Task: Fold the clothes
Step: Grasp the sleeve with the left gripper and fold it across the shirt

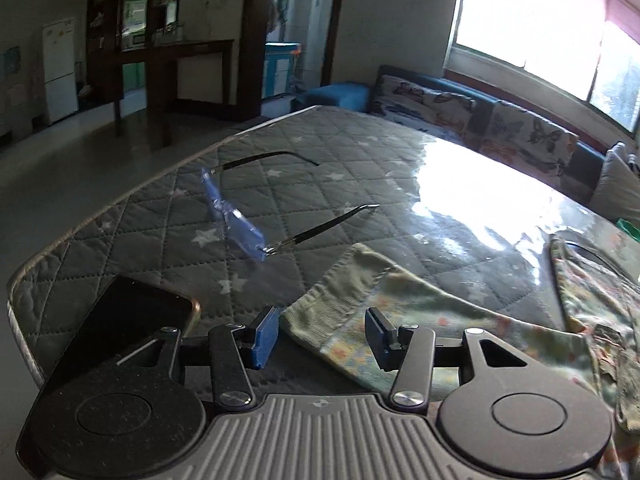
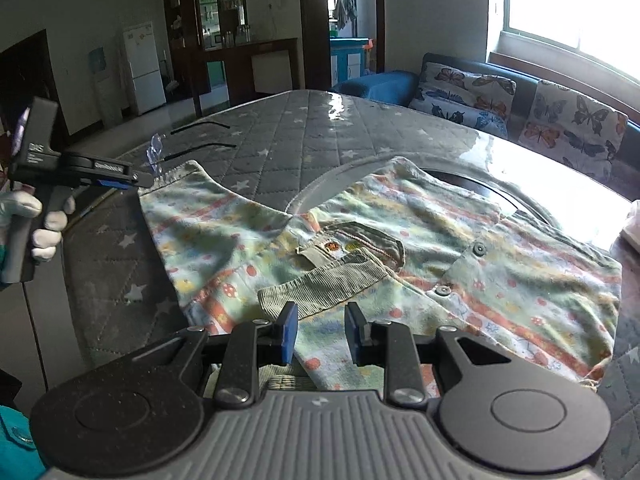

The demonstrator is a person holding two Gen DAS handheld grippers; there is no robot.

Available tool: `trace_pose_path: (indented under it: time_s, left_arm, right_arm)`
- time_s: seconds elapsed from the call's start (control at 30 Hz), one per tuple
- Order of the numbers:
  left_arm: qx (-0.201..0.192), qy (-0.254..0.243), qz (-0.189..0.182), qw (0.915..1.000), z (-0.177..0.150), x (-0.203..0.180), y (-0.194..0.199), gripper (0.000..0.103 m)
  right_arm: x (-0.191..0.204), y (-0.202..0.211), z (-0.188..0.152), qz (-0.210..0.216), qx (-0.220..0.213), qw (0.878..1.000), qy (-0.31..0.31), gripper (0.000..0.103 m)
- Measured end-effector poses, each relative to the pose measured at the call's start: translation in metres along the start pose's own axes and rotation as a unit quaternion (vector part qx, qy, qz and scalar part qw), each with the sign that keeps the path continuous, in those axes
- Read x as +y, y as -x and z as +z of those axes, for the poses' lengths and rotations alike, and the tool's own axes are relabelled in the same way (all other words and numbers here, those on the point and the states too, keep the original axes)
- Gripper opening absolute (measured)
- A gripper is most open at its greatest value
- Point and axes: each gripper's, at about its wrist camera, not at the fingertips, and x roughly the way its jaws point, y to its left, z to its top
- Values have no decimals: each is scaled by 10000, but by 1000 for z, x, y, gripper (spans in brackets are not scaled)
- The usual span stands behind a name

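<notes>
Shirt [image 2: 400, 248], a small printed one with ribbed cuffs and buttons, lies spread across the quilted table [image 2: 280, 140], filling the right wrist view from 9 o'clock round to 3 o'clock; one sleeve [image 2: 192, 208] stretches out toward 10 o'clock and the other is folded over the chest, its cuff [image 2: 320, 284] just ahead of the right gripper [image 2: 322, 336]. By my reading it is light, limp cotton that drapes and wrinkles rather than holds shape, so the thicker ribbed cuffs and hem edges are the surest places to pinch. The right gripper hovers low over the near hem, jaws apart and holding nothing. The left gripper [image 1: 322, 336] sits at the outstretched sleeve's cuff [image 1: 340, 280], jaws also apart and empty. A phone [image 1: 132, 320] lies at 9 o'clock of it, and glasses [image 1: 240, 216] lie at 11 o'clock, near enough to snag when the sleeve swings.
</notes>
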Motion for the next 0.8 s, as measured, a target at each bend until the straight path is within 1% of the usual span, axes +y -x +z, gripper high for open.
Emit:
trace_pose_path:
  time_s: [0.07, 0.17, 0.23, 0.3, 0.33, 0.37, 0.43, 0.53, 0.6, 0.7, 0.8]
  left_arm:
    - [24, 47, 96, 9999, 2, 2, -5, 52]
    - [29, 75, 104, 9999, 3, 3, -11, 50]
    - [19, 30, 62, 10000, 3, 1, -12, 48]
    - [12, -3, 30, 10000, 4, 0, -13, 31]
    - [29, 29, -41, 10000, 4, 1, -13, 25]
    - [51, 97, -128, 9999, 5, 2, -13, 16]
    - [52, 192, -249, 9995, 7, 2, -10, 14]
    - [-114, 165, -392, 9990, 11, -6, 3, 13]
    - [-241, 104, -590, 9979, 15, -14, 15, 12]
    - [-436, -63, -970, 9943, 23, -35, 36, 12]
    - [-565, -305, -1458, 9872, 30, -65, 55, 12]
  right_arm:
    - [0, 3, 0, 6, -37, 10000, -29, 26]
    - [-1, 7, -1, -23, -84, 9999, -78, 27]
    - [-2, 10, -3, -56, -112, 9999, -114, 31]
    - [-3, 14, -4, -89, -148, 9998, -140, 32]
    - [-3, 16, -5, -103, -170, 9997, -159, 32]
    - [-4, 18, -5, -110, -189, 9996, -174, 32]
    - [-6, 22, -6, -141, -228, 9994, -197, 32]
    - [-10, 27, -8, -190, -286, 9990, -274, 32]
    - [-14, 31, -9, -233, -327, 9987, -329, 32]
    - [-18, 36, -13, -282, -379, 9980, -415, 32]
    - [-24, 41, -17, -329, -450, 9972, -500, 32]
